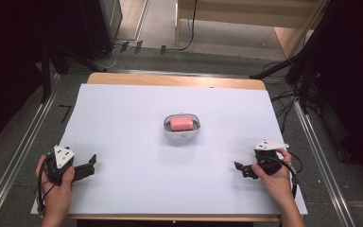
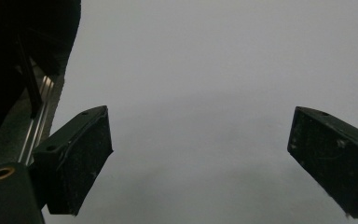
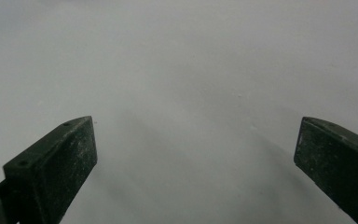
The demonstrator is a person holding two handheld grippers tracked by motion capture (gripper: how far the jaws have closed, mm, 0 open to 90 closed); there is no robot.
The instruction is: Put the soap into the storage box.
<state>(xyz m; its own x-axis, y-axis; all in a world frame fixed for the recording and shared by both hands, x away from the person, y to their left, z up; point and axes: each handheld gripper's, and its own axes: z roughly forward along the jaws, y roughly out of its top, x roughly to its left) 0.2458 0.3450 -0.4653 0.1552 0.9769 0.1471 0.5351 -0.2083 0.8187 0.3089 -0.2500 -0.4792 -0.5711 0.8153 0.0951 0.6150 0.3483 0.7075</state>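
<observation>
Both tools — left [image 1: 89, 166], right [image 1: 242, 169] — rest spread apart on matte white sheet [image 1: 123, 123]; rounded white dish [image 1: 182, 132] cradles pink block [image 1: 181, 124].

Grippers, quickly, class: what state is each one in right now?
Left gripper: open, holding nothing.
Right gripper: open, holding nothing.

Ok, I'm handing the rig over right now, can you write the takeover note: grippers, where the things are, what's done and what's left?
Left gripper: open, holding nothing, resting near the table's left front edge.
Right gripper: open, holding nothing, near the right front edge.
Pink block: lying inside the white dish, mid-table on the white sheet, about equally far from both grippers.
Done: no sign of handling; neither gripper touches the dish or block.
Left: probably all of it, starting with a reach in toward the dish.
</observation>
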